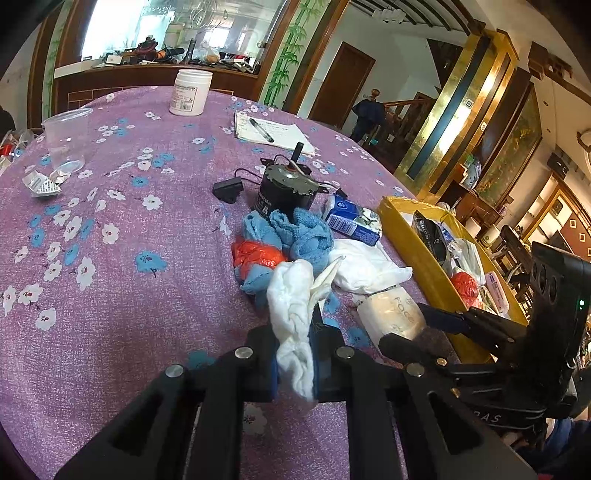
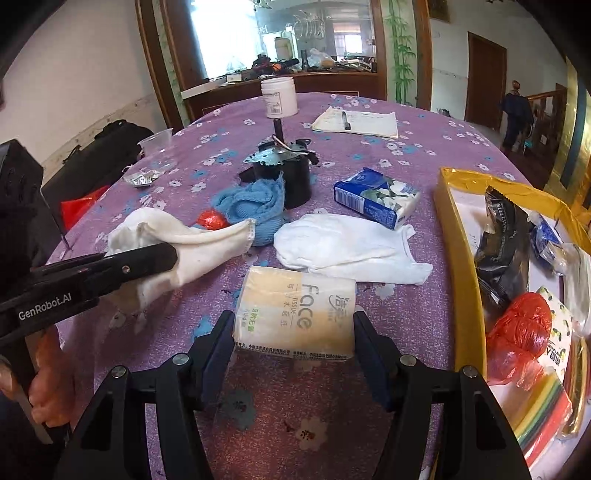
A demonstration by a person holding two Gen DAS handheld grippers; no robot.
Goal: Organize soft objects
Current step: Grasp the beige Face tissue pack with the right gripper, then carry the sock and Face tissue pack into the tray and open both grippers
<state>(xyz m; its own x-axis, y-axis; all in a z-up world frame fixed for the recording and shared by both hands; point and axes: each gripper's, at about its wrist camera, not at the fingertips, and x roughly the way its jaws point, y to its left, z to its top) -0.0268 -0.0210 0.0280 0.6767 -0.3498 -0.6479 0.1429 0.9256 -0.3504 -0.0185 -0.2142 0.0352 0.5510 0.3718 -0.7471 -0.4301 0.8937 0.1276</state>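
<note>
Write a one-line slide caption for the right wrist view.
Right gripper grips a face tissue pack beside the yellow box.

Brown door [image 2: 485, 77], bamboo-painted wall [image 1: 291, 55], bright window [image 2: 225, 33]

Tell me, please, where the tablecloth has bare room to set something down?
Bare cloth lies between the clear cup and the blue towel. It is crowded from the motor to the yellow box, itself nearly full.
</note>
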